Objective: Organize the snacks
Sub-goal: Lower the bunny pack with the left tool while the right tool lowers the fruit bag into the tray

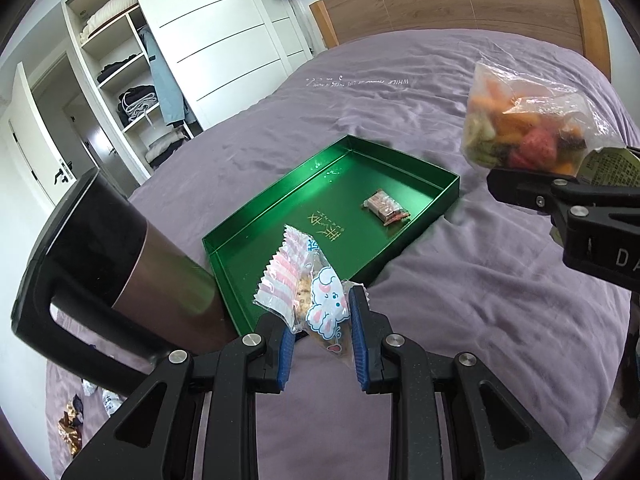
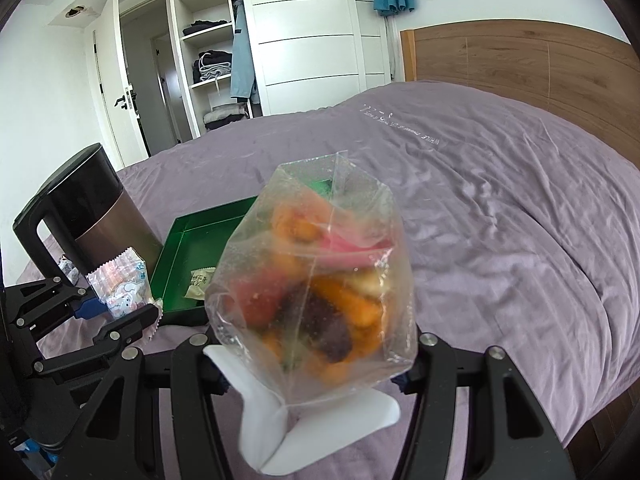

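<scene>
Left tool (image 1: 320, 344): jaws narrow, blue pads (image 1: 285, 354) clamped on a pink-and-white snack packet (image 1: 298, 292) printed with a cartoon lamb. The packet stands up from the pads, over the near edge of the green tray (image 1: 276, 216).

Right tool (image 2: 312, 376): jaws set wide, gripping a clear bag of mixed dried fruit (image 2: 316, 280). The bag rises straight ahead of this tool and is clear of the bed; a white paper header (image 2: 304, 424) hangs at its lower end between the jaws.

Beyond the left tool, the tray lies flat on the purple bedspread (image 1: 460, 280). One small wrapped snack (image 1: 386, 212) rests inside it, toward the far right side. Left of the left tool, just beside the tray, stands a black-and-bronze kettle (image 1: 120, 248). A few loose wrappers (image 1: 74, 424) lie on the bed at the lower left of this tool. Farther off are the wooden headboard (image 1: 460, 4) and an open wardrobe (image 1: 120, 72).
</scene>
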Available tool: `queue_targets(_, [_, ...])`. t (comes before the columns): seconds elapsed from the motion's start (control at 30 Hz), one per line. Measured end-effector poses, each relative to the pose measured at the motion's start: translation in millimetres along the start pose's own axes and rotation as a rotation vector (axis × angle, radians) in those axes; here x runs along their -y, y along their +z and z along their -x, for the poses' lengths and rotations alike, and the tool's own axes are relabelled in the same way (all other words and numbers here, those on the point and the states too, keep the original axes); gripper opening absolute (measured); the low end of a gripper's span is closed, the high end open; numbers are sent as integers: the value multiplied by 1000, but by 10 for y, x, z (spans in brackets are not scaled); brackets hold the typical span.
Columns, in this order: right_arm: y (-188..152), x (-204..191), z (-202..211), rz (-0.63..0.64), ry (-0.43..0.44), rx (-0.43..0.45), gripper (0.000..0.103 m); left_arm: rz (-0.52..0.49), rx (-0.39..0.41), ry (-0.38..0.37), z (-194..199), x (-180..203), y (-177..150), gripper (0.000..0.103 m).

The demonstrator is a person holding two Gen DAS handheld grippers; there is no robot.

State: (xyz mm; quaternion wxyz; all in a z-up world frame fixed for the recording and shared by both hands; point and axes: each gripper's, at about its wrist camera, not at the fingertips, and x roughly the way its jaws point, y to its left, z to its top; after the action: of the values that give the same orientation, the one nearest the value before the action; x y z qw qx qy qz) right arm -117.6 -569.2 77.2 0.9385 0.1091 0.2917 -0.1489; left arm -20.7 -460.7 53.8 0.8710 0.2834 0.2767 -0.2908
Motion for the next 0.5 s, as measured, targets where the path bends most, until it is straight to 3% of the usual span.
queue_targets(0.5, [293, 42, -369, 24, 16, 37, 86, 11, 8, 10, -176, -39, 164, 21])
